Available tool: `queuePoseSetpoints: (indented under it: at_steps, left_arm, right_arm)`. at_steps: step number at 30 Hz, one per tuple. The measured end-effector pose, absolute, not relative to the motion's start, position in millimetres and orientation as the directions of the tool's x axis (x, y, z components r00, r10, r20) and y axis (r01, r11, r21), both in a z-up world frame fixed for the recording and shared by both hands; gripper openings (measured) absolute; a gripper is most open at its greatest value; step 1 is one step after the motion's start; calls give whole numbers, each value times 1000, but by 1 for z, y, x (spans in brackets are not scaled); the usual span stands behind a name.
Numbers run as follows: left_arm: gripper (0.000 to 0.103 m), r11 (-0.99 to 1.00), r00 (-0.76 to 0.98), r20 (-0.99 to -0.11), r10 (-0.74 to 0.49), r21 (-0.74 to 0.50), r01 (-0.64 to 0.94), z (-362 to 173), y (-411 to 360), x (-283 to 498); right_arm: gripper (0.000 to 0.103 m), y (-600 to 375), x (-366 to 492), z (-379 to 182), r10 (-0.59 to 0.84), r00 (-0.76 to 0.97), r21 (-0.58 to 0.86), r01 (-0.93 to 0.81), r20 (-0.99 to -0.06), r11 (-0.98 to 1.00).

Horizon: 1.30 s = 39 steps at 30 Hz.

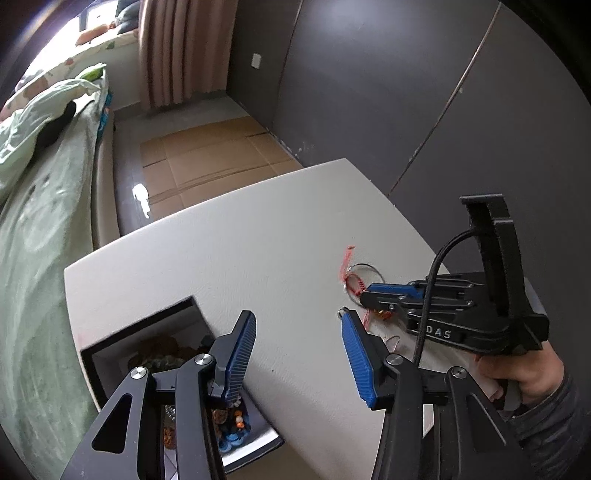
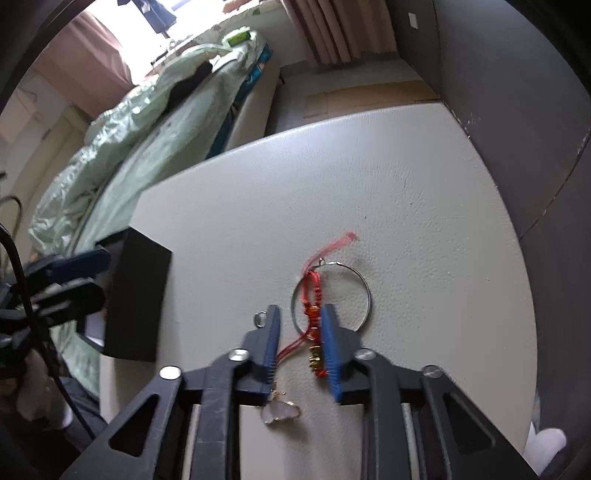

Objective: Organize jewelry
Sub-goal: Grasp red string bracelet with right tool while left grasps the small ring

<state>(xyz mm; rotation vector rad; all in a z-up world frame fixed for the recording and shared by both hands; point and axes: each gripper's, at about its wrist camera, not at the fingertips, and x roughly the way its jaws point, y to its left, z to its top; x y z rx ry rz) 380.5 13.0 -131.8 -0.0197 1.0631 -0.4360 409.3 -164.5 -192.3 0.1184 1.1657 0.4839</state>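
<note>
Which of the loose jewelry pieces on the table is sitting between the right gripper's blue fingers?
The red braided cord bracelet with gold beads lies between the open right gripper fingers. The silver hoop extends beyond them; the pale pink pendant lies under the gripper.

**Daylight from the window, soft shadows, heavy fisheye warp**

On both my feeds the light is natural, coming from the window (image 1: 92, 22) at the upper left, which is blown out to plain white. It falls evenly on the pale counter (image 1: 229, 251), so shadows there are faint. I see one small glare patch on the dark floor (image 1: 142, 201) beside the bed. The grey wall (image 1: 406, 92) stays dim. Each frame is ringed by a black vignette, and straight edges bow strongly toward the rim. The left wrist view is fairly crisp. The right wrist view is softer: the black box (image 2: 138, 295) at its left looks smeared, and the far room is hazy.
</note>
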Motion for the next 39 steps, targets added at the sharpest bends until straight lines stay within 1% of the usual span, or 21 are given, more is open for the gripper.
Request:
queuePoseSetpoints:
  at_steps: [1,2,5,11,16,18,21,26,28,31,34,36,39]
  left_arm:
    - [48,915,405,-844,-352,-218,340,-133,10,383]
    - [48,914,399,-849,-348,-213,345,-134,6,386]
    - [47,910,378,-856,-353,-221,351,-138,-1,392]
    - [46,900,338,-876,-343,-203,386,-150,-25,399]
    - [37,894,290,-902,-319,-185,409,-166,-46,403]
    - [35,895,263,-912,-315,-193,402,-175,-51,406]
    - [35,900,241,-921,-307,-199,387,-185,-56,410]
    - [34,907,226,-930,-290,-192,375,-194,-66,413]
    - [21,915,232,-937,-263,-165,368,-196,-70,413]
    - [20,921,242,-946,-217,-116,372,-199,-78,412]
    - [19,924,259,-946,-196,-90,371,-199,-81,410]
    - [13,926,269,-947,-175,-66,371,-199,-82,409]
    - [13,930,267,-945,-188,-84,358,-196,-77,406]
  right_arm:
    - [10,-165,410,-194,423,302,333,-305,-855,892]
    - [9,-167,411,-195,426,302,338,-304,-853,891]
    - [9,-178,407,-189,450,323,365,-292,-833,884]
    - [9,-209,388,-175,541,389,464,-279,-745,841]
    - [9,-229,379,-174,588,431,528,-265,-684,807]
    - [9,-230,378,-175,596,438,541,-259,-673,800]
    - [9,-232,374,-178,611,449,564,-251,-652,787]
    - [9,-242,364,-166,639,485,593,-270,-597,759]
    - [9,-243,362,-165,647,487,603,-270,-588,751]
    - [9,-243,359,-160,646,500,602,-276,-577,750]
    - [8,-246,353,-156,641,514,597,-277,-570,753]
    - [8,-245,350,-152,638,521,594,-278,-567,755]
    - [9,-248,347,-149,644,524,601,-280,-558,748]
